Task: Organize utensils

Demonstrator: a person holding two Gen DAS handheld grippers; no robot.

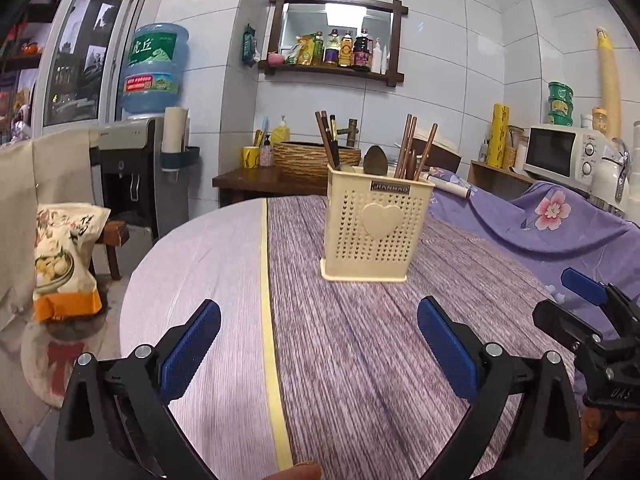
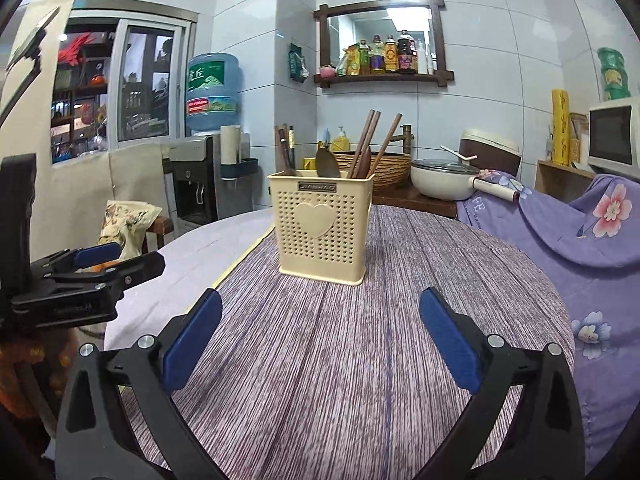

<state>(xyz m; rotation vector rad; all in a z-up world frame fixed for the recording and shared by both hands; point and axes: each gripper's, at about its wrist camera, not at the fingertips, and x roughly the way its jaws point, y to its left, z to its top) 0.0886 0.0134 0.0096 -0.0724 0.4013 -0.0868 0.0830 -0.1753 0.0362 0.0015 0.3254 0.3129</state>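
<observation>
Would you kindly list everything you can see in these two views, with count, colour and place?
utensil holder: one, cream, perforated with a heart, upright on the table
chopsticks: several, brown, standing in the holder
spoon: one, dark metal, bowl up in the holder
table: one, round, purple-grey wood-grain cover with a yellow strip
floral cloth: one, purple, draped right of the table
pan: one, white, behind the table
microwave: one, white, far right
water bottle: one, blue, on the dispenser at left
wall shelf: one, dark wood, holding bottles
left gripper: black with blue pads, jaws open, empty
right gripper: black with blue pads, jaws open, empty
</observation>
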